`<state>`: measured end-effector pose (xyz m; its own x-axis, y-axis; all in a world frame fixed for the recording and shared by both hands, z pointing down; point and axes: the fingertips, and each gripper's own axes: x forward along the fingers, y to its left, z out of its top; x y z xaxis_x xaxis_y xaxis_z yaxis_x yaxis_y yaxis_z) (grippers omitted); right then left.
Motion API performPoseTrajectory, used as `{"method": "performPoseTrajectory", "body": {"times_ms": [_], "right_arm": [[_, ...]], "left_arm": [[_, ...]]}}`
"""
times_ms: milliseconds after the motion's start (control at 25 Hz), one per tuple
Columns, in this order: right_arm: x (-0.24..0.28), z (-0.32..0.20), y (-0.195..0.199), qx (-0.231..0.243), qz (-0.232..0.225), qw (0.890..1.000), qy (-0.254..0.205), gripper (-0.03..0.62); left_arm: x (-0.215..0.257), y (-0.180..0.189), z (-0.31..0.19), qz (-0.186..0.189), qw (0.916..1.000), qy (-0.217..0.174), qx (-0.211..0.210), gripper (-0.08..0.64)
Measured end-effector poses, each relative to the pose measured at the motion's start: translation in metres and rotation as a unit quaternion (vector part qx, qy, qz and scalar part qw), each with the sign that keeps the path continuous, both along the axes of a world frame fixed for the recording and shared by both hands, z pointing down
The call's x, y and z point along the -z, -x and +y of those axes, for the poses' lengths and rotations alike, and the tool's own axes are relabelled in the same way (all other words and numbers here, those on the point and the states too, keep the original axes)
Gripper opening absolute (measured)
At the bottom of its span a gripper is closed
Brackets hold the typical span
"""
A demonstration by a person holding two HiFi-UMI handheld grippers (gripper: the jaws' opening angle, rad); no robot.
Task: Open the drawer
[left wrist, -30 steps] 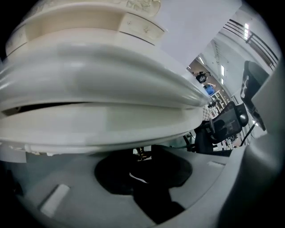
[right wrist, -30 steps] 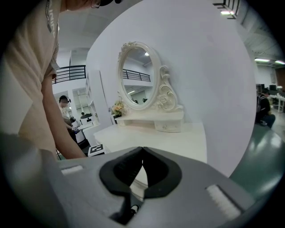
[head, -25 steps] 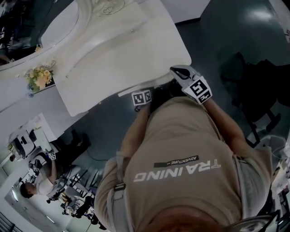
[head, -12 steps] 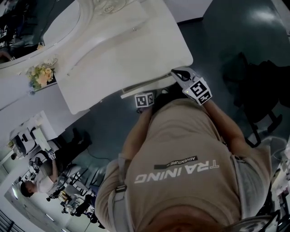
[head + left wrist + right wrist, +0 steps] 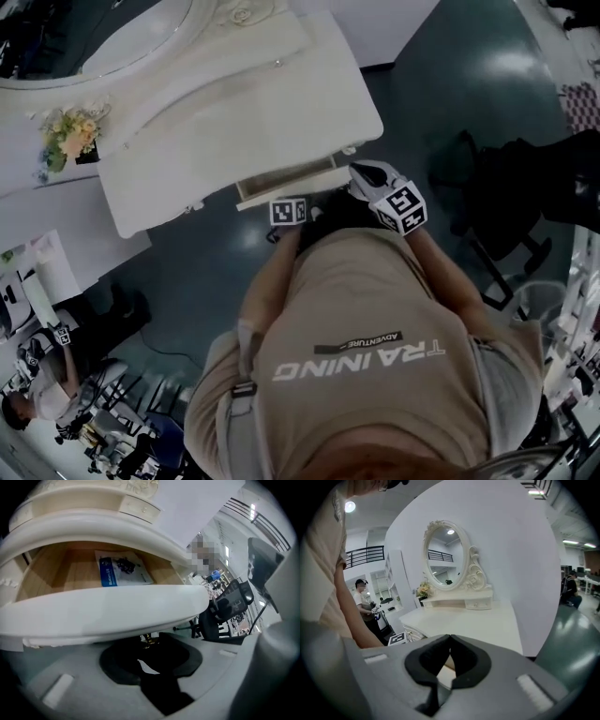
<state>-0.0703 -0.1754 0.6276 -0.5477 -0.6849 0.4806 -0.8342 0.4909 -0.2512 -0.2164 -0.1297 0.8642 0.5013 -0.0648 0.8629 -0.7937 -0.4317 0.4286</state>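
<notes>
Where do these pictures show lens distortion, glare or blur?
Left gripper view: strong fisheye, black corners; the drawer front looks bowed. Right gripper view: same dark round edge, mirror in focus. Head view: dim, with glare on the floor.

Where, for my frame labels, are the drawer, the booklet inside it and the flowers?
drawer [image 5: 93, 611]: left gripper view, white front panel.
booklet [image 5: 127, 576]: left gripper view, its cover.
flowers [image 5: 70, 131]: head view, the blooms.
</notes>
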Motion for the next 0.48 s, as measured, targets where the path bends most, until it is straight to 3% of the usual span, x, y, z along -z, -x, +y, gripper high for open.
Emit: {"method": "performPoseTrajectory", "body": {"times_ms": [200, 360, 480], "right_arm": [[0.005, 0.030, 0.007, -0.043, -0.016, 0.999, 0.011, 0.003], [0.004, 0.071, 0.012, -0.032, -0.009, 0.999, 0.015, 0.003], [0.000, 0.092, 0.003, -0.034, -0.004, 0.999, 0.022, 0.003]], "left_arm": [[0.004, -0.001, 0.002, 0.020, 0.9993, -0.027, 0.013, 0.133], [0.004, 0.002, 0.012, 0.024, 0.9982, -0.051, 0.019, 0.133], [0.002, 0.002, 0.023, 0.015, 0.9986, -0.046, 0.024, 0.133]]}}
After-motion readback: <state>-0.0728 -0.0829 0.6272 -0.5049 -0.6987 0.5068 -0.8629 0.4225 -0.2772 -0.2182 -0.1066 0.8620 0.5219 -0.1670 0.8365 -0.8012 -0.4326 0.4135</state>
